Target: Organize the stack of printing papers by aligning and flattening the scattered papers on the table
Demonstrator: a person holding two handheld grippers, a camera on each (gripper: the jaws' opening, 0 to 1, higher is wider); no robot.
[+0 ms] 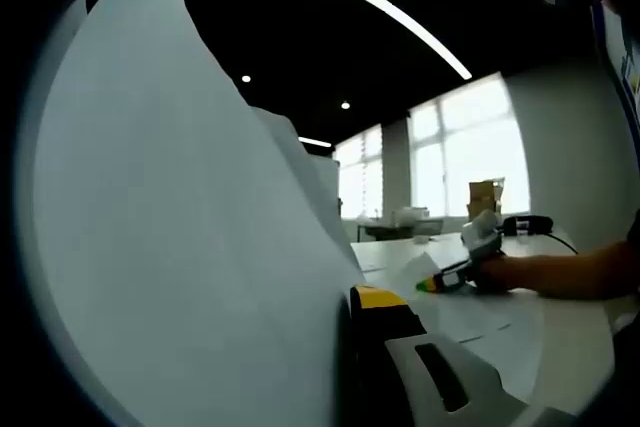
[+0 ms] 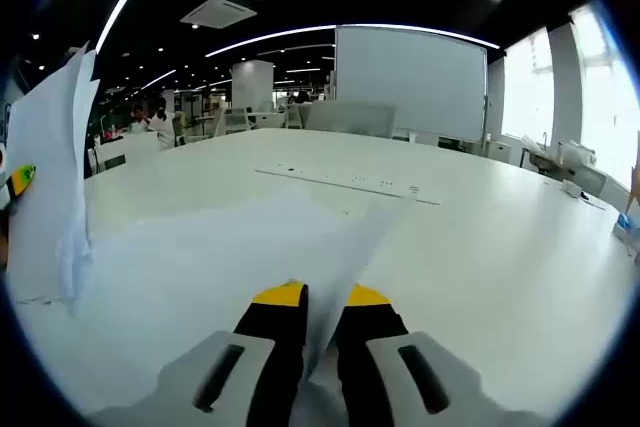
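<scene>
papers (image 2: pixel 230 247) lie spread flat on the white surface (image 2: pixel 500 247) directly ahead of the right hand-held gripper (image 2: pixel 325 299), whose yellow-tipped jaws are closed to a thin slit on the near edge of one sheet, so that sheet runs away from the jaws toward the far side of the surface; in the left gripper view a separate sheaf of papers (image 1: pixel 180 247) stands upright and fills the left of the picture, pressed against the inner face of the left hand-held gripper (image 1: pixel 352 299); one jaw alone can be seen beside the sheaf, so i cannot tell whether it clamps it or merely props it; in the right gripper view those raised sheets (image 2: pixel 55 157) stand on edge near the left edge of the surface, well apart from the flat ones; judging from this, the upright sheaf's long axis is vertical while the flat sheets lie horizontal, and the left hand is the nearer to the raised stack, the right to the loose sheets that need drawing across to it.
</scene>
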